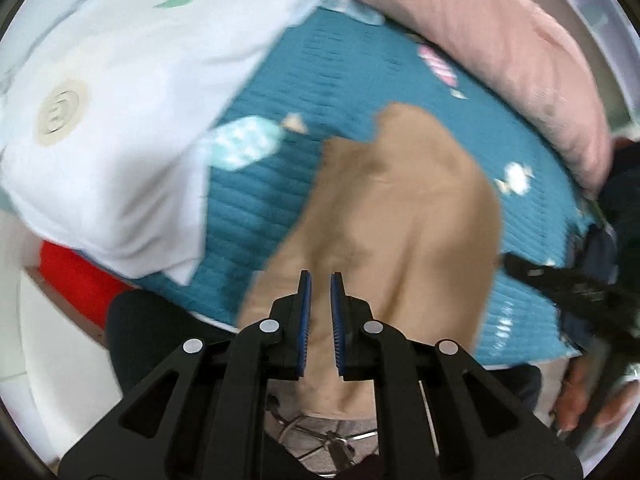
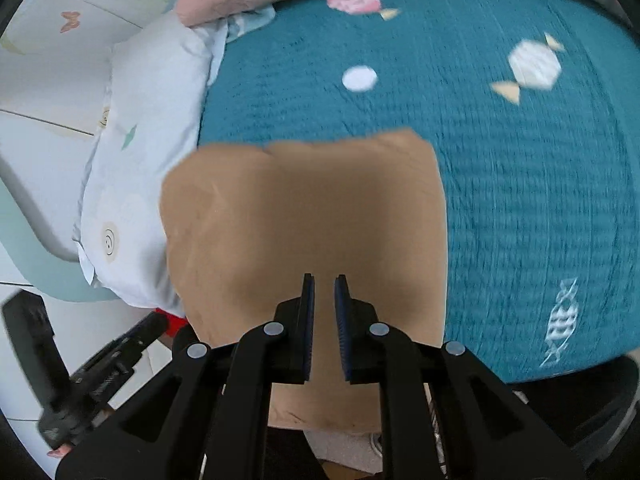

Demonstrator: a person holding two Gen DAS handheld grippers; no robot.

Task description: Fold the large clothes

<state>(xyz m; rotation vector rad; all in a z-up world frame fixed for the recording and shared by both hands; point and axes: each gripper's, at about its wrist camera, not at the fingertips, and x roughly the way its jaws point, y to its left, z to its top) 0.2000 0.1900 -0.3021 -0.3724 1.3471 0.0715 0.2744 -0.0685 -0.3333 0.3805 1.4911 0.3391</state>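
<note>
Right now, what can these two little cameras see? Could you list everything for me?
tan garment: one, light brown, lying on the bed, its near end hanging over the front edge.
bedspread: one, teal with a candy print, covering the bed.
white pillow: one, pale with small prints, left of the garment at the bed's edge.
pink pillow: one, pink, along the bed's far side.
red object: one, red, partly hidden below the white pillow; I cannot tell what it is.
left claw: one, black with blue pads, narrowly open above the garment, gripping nothing.
right claw: one, black with blue pads, narrowly open above the garment, gripping nothing.
</note>
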